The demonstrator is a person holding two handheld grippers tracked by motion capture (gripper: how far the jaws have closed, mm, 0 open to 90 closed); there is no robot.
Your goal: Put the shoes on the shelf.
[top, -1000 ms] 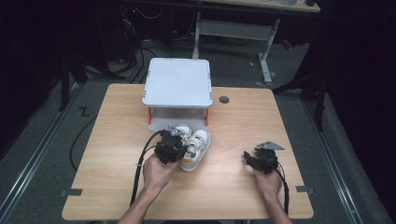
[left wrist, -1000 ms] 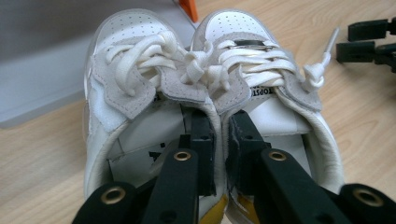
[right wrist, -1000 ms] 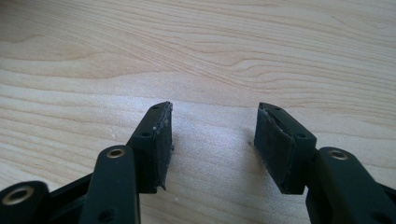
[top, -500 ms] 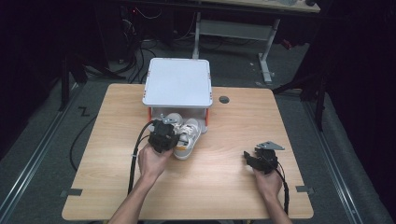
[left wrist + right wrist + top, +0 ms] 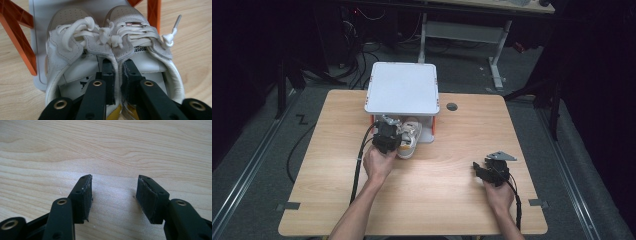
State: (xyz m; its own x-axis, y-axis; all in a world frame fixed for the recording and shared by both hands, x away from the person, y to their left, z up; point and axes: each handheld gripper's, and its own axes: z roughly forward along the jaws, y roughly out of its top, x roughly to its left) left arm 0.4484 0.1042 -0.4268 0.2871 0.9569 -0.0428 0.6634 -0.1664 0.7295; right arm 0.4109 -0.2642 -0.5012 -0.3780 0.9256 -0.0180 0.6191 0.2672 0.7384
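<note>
Currently my left gripper [image 5: 117, 72] has its fingers pinched tight on the adjoining inner collars of the pair of white leather sneakers [image 5: 112, 50], toes under the white orange-legged stand [image 5: 402, 90]. Laces may snag there. My right gripper [image 5: 113, 195] rests open and empty on the wooden surface [image 5: 125, 145].

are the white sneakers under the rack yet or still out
Partly in: the pair of white lace-up sneakers has its toes under the white-topped orange-legged rack, heels out.

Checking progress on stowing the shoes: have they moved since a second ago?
Yes. The shoes, pinched by the left gripper, have slid away from the person, toes now under the white shelf.
</note>
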